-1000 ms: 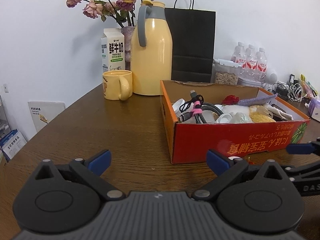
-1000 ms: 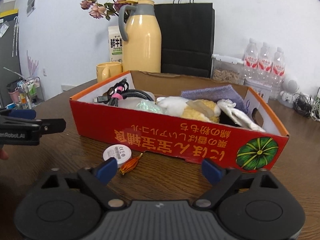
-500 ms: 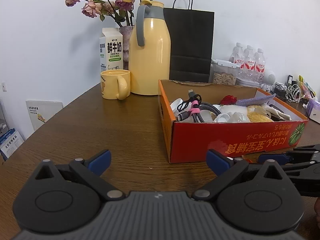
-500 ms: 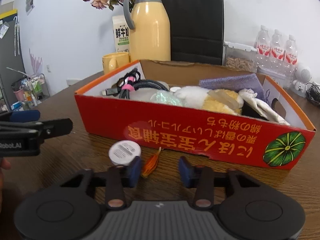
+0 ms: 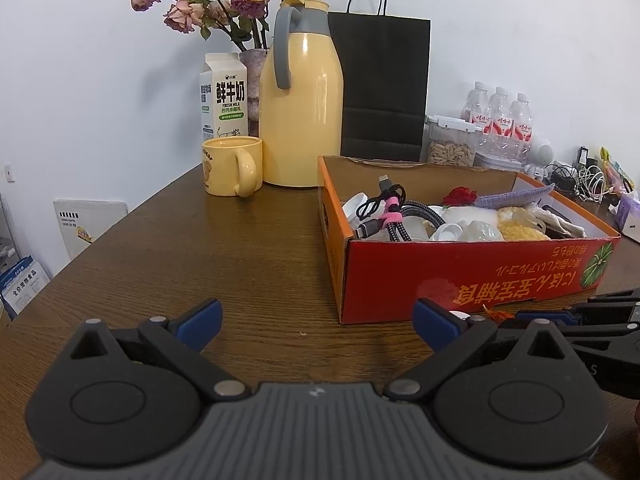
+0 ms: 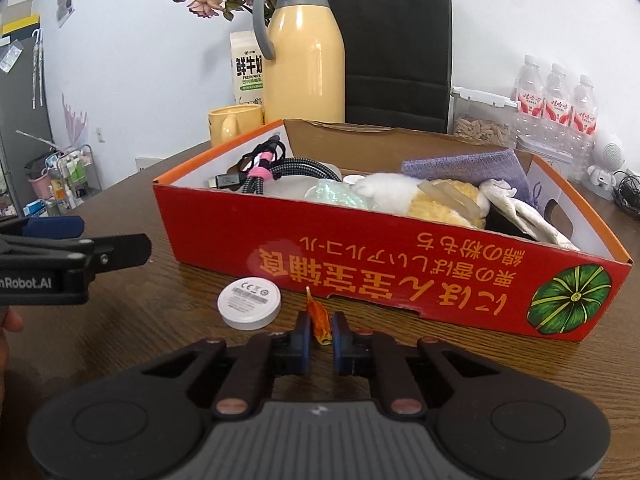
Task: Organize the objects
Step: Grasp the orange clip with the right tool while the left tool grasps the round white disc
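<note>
A red cardboard box (image 6: 400,276) full of cables, cloths and soft items stands on the brown table; it also shows in the left wrist view (image 5: 480,280). In front of it lie a white round disc (image 6: 249,303) and a small orange dried petal (image 6: 319,318). My right gripper (image 6: 319,334) is shut on the orange petal, its blue pads pressing both sides. My left gripper (image 5: 316,316) is wide open and empty, left of the box, over bare table. The petal (image 5: 494,314) peeks out in the left wrist view beside the right gripper's fingers (image 5: 540,316).
A yellow thermos jug (image 5: 302,92), yellow mug (image 5: 232,166), milk carton (image 5: 224,96), vase of dried roses (image 5: 240,4) and black paper bag (image 5: 384,84) stand behind the box. Water bottles (image 5: 500,120), a snack container (image 5: 452,146) and cables (image 5: 576,176) are far right.
My right gripper has moved forward and down and closed from wide open onto the orange petal. My left gripper has stayed open and drifted slightly.
</note>
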`<state>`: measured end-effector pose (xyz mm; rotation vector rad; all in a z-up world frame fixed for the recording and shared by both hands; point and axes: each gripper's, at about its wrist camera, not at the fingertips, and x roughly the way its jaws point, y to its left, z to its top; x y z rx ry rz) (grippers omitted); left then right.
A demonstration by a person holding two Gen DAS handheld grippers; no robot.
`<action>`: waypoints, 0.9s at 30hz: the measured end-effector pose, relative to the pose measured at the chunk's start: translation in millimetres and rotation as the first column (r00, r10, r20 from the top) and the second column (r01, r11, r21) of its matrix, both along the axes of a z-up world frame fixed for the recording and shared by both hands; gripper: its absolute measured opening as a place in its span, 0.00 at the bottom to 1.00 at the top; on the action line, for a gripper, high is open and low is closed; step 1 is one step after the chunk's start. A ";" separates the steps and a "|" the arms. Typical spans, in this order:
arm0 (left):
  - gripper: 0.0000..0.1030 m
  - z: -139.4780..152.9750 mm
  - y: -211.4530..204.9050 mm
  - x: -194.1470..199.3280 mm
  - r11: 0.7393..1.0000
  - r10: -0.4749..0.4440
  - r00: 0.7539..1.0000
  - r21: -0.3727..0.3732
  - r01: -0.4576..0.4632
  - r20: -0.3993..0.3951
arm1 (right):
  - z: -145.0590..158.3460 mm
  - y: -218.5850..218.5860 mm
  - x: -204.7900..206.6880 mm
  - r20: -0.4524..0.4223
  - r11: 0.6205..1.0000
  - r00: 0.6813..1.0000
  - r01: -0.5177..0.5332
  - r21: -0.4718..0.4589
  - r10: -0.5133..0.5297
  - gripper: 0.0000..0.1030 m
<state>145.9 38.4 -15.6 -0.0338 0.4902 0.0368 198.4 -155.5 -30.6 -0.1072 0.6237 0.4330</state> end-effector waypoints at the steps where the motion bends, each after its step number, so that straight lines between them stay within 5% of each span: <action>1: 1.00 0.0 0.1 0.0 1.000 0.000 1.000 0.000 0.000 0.000 | 0.4 -0.4 -0.8 0.004 1.000 1.000 -0.001 0.002 0.001 0.09; 27: 1.00 -15.2 -78.1 35.4 0.994 -0.089 0.983 0.052 0.098 -0.161 | 20.3 -80.7 -16.1 0.117 0.983 0.982 0.133 0.126 -0.147 0.09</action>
